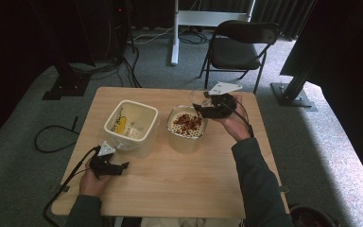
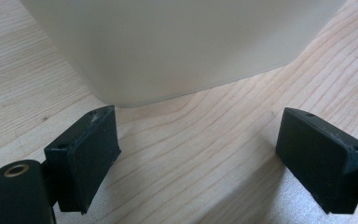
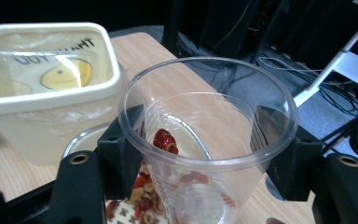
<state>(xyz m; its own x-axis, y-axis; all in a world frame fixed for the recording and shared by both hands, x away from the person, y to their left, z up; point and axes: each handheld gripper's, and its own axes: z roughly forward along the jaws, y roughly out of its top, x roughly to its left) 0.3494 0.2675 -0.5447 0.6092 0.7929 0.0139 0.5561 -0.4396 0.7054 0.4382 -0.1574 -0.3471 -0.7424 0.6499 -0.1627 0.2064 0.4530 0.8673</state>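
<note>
the step in hand looks like pouring: the right gripper (image 1: 211, 108) pinches a clear plastic cup (image 3: 209, 140) between its 2 black jaws, 1 on each side of the cup's wall, and holds it tilted over the far right rim of the round bowl (image 1: 186, 137) in the middle of the table (image 1: 170, 184). the bowl already holds a heap of red and tan snack pieces (image 1: 187, 122). in the right gripper view 1 red piece (image 3: 164, 139) clings to the inside wall of the cup and a few more show near its bottom, so the pour seems nearly done but not finished.

the left gripper (image 1: 108, 166) rests low on the table at the near left, jaws spread wide with nothing between them, pointing at the near corner of the square white tub (image 1: 131, 121), which stands just left of the bowl.

the next move likely calls for a steeper tilt or a small shake to free the last pieces, keeping the cup's mouth above the bowl so nothing drops onto the wood.
</note>
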